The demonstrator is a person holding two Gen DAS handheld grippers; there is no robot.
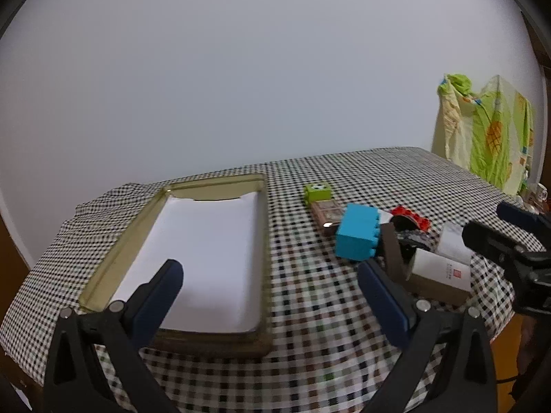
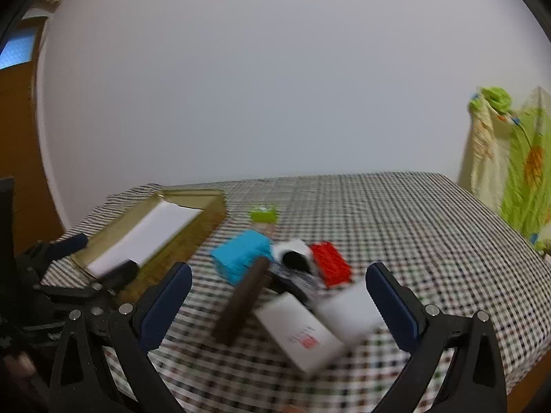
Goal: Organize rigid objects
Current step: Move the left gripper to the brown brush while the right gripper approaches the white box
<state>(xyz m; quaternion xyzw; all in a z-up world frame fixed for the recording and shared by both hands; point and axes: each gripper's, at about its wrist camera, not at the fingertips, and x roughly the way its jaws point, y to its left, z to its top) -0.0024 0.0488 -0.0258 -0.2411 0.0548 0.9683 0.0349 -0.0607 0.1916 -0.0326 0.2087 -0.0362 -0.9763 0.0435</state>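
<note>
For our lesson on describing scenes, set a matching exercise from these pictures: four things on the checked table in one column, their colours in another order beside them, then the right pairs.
Things:
1. big studded block
2. small block with eyes
3. flat studded brick
4. paper in the tray

Colours:
A. white
B. red
C. blue
D. green

Pairs: 1-C, 2-D, 3-B, 4-A
</note>
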